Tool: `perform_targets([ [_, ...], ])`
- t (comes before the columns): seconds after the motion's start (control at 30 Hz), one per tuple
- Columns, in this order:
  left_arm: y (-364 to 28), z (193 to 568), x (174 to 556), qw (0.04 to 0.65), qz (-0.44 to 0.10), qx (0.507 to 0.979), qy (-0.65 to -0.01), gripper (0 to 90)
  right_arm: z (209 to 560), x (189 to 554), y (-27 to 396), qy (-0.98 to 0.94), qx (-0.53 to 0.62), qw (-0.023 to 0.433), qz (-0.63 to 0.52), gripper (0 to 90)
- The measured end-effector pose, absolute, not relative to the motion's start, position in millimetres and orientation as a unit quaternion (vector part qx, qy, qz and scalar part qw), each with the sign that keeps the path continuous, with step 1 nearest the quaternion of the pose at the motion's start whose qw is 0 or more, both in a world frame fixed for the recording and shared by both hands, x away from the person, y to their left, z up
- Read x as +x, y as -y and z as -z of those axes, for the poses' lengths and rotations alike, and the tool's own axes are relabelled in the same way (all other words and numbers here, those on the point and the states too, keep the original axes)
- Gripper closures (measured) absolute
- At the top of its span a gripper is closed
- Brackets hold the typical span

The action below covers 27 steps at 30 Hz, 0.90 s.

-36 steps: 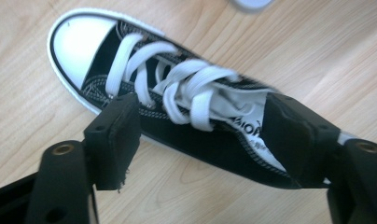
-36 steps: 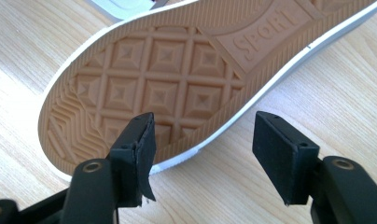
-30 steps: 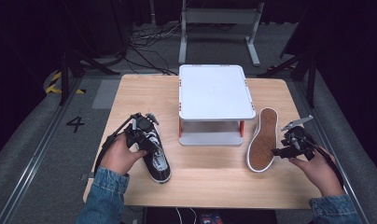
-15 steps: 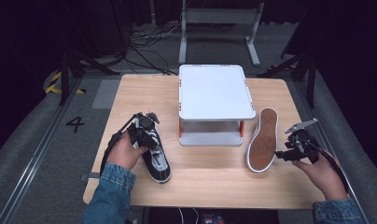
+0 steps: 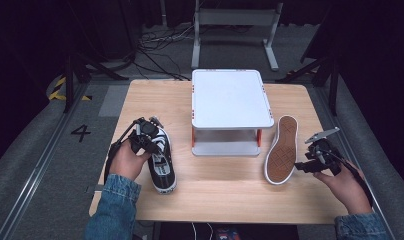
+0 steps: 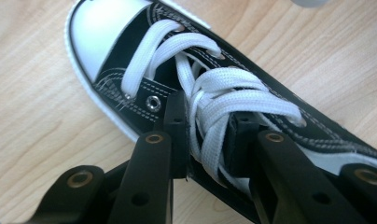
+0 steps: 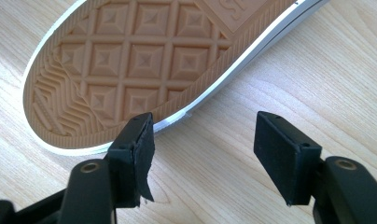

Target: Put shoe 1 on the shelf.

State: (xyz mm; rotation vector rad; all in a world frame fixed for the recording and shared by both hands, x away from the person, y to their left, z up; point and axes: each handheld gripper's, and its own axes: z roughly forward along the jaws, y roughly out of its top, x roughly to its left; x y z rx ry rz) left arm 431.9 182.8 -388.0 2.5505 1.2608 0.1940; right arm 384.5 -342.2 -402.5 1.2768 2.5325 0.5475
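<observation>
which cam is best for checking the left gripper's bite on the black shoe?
Left gripper view: the left gripper has just been closing, its jaws pinching the laces and tongue of the black shoe. In the high view the hand covers that contact. The right gripper view looks at the other shoe's sole.

- Two shoes: one black sneaker [image 5: 159, 160] standing upright, one sneaker [image 5: 281, 150] lying with its brown sole up.
- One white rack [image 5: 230, 97].
- One wooden table [image 5: 225, 195].
- Two grippers: left gripper [image 5: 146, 131], right gripper [image 5: 310, 156].

Black sneaker [image 6: 233, 102] heel cut off by left gripper view's edge.
</observation>
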Motion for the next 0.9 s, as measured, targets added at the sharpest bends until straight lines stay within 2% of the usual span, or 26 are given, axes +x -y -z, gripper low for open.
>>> perform_targets([
  [0.27,-184.1,360.2,425.5,0.198,-0.071,0.874,-0.439,76.9,401.4,383.9,343.1,-0.87,0.438,0.129,-0.187,38.3],
  [0.47,-179.9,345.0,428.5,0.195,-0.068,0.879,-0.429,76.8,400.8,380.5,348.7,-0.864,0.446,0.133,-0.19,38.3],
  [0.57,-177.6,335.0,432.2,0.195,-0.071,0.88,-0.427,76.8,401.5,378.4,350.6,-0.868,0.444,0.127,-0.181,44.1],
  [0.9,-167.3,296.4,443.8,0.198,-0.096,0.881,-0.419,76.8,398.4,376.2,356.8,-0.862,0.454,0.126,-0.187,44.1],
])
